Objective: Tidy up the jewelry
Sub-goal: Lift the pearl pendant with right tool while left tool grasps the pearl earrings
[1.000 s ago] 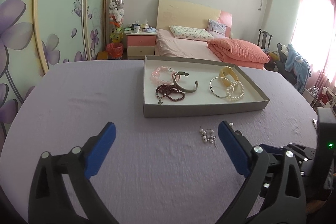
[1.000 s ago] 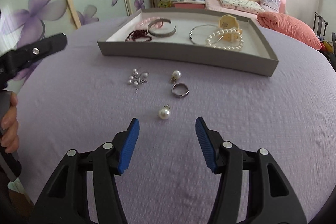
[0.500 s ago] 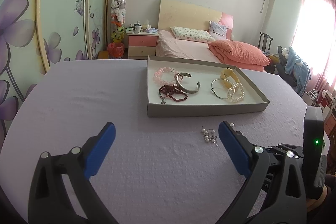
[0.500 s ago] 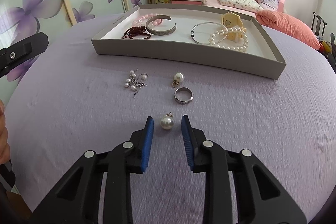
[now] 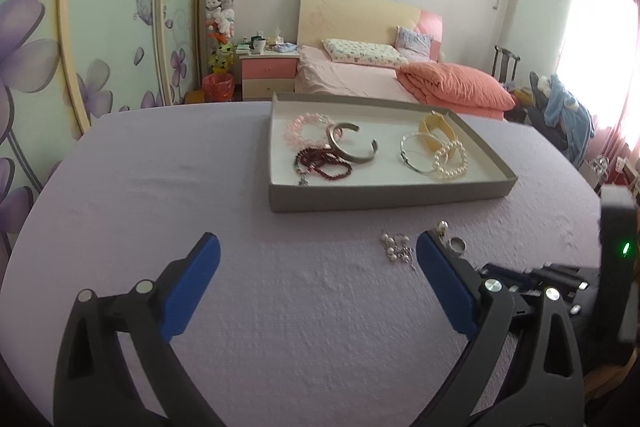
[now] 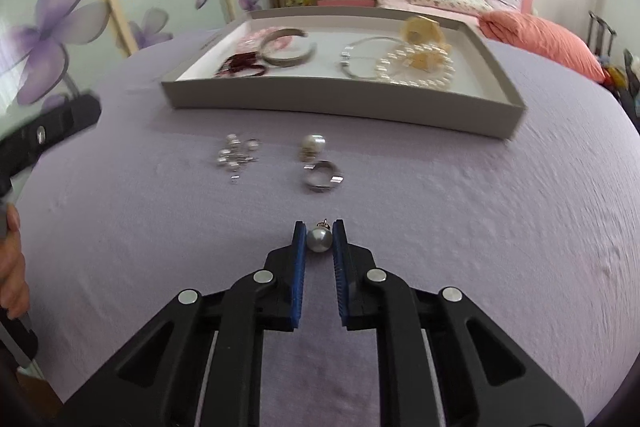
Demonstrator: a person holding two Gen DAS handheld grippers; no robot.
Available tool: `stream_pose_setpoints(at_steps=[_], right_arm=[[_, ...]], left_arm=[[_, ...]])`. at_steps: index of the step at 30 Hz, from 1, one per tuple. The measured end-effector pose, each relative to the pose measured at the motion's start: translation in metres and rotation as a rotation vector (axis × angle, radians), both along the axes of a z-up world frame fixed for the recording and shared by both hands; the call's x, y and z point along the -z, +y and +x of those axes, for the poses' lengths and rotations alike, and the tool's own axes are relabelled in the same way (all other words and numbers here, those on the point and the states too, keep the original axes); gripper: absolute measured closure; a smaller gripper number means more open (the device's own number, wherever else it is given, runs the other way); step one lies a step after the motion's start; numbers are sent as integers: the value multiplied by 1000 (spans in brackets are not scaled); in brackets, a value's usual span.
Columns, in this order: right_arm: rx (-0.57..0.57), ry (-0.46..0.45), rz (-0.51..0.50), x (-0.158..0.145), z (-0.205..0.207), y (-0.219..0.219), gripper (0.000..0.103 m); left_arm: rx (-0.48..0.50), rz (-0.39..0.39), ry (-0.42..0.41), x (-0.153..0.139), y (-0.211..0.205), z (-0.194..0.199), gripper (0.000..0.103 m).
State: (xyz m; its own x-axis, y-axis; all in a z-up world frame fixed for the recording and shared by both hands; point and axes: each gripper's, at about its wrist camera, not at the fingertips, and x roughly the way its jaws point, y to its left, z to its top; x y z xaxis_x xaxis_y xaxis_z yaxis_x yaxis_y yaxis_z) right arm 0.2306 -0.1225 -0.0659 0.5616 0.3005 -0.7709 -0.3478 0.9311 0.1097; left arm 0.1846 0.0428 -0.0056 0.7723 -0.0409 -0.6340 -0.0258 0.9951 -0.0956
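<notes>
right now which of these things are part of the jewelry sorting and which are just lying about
Part of the job:
- pearl earring pinched in the right gripper
- second pearl earring, silver ring, pearl cluster loose on the cloth
- grey tray with bracelets
- left gripper, open, nothing between its fingers

Just lying about:
- bed
- nightstand
- red bin

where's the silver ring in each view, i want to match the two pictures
Left wrist view: the silver ring lies lower right on the purple cloth, just beyond the left gripper's right finger.
Right wrist view: the ring is at centre, between the grey tray and the right gripper, shut on a pearl.
Shared landmark: the grey tray, beyond the ring in both.
</notes>
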Motion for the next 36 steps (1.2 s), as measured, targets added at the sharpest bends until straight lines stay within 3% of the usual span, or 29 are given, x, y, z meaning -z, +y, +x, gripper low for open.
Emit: stream_pose_setpoints(at_steps=[8,12,20,26,29,30,36], right_arm=[[119,-10,56,-11,18,-48,89],[133,-17,77,-16,24,-59,89],[127,-22,112,-20,33,-62,89],[117,-18,131,-20,36,-61,89],[112,-16,138,-20,36,-61,89],[111,-14,139,-19,36,-61,89],[107,-15,143,-21,34,-61,89]], left_arm=[[84,78,89,27,-44,20,5],[107,79,137,41,-58,34,6],[120,75,224,60,-77,61,34],[98,98,217,60,-84,71,49],[92,100,211,59,-85,75,73],[91,97,211,58,-84,76,88],[95,53,209,55,-75,71,97]])
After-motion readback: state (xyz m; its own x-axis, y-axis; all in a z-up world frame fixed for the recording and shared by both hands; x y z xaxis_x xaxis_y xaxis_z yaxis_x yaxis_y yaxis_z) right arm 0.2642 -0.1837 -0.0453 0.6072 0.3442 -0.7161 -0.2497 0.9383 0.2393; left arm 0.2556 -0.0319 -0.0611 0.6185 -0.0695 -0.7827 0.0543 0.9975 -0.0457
